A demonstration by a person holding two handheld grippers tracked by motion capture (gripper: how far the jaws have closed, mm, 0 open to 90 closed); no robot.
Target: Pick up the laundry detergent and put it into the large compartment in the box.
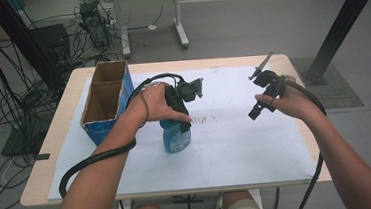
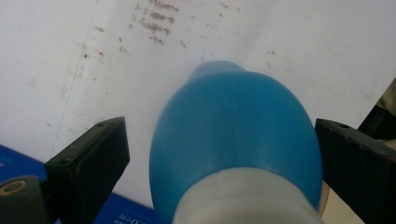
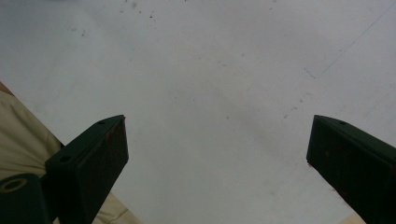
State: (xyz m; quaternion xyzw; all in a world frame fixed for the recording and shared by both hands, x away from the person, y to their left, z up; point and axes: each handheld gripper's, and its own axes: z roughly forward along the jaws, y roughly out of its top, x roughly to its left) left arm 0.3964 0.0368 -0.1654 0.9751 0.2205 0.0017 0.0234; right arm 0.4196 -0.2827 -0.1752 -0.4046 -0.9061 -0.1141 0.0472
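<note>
The left gripper (image 2: 219,154) is spread wide around an upright blue bottle (image 2: 236,140), its long axis vertical; the jaws are not seen touching it. The right gripper (image 3: 217,154) is held open, empty, above the white surface (image 1: 246,140). A cardboard box (image 1: 107,98) stands left of the bottle.

No legible txt — blue bottle (image 1: 177,137) label too blurred; blue box (image 2: 135,212) print at bottom edge too small to read.
</note>
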